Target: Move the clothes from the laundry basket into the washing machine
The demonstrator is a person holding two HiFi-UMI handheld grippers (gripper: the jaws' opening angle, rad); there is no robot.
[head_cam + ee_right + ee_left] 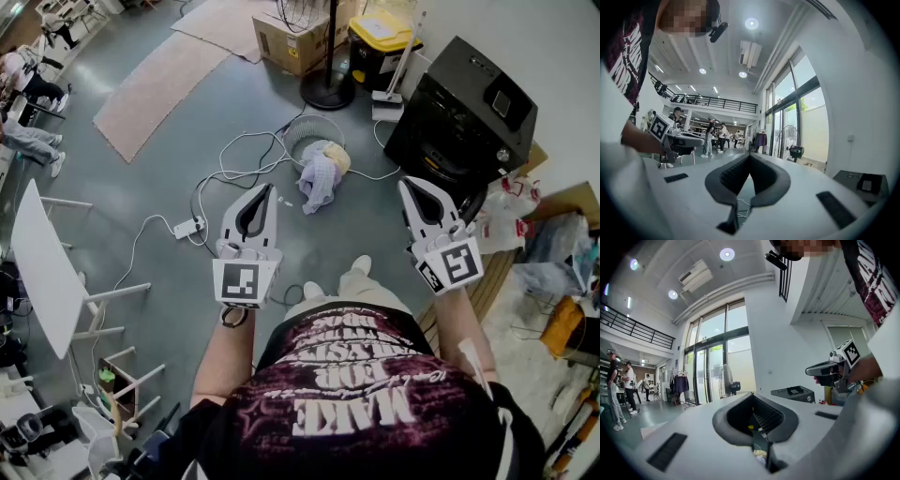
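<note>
Draping over laundry basket (302, 129), clothes (319, 178) hide rim

In the head view the right gripper (409, 186) covers the lower front of the washing machine (464, 108); whether its door stands open cannot be told. The clothes (319, 180) hide the near rim of the laundry basket (302, 127), and single garments cannot be told apart. The cardboard box (286, 42) is cut by the top edge, the people (23, 84) by the left. Through the closed jaws of the left gripper (752, 397), 1 pale scrap (760, 454) shows, too small to name.
</note>
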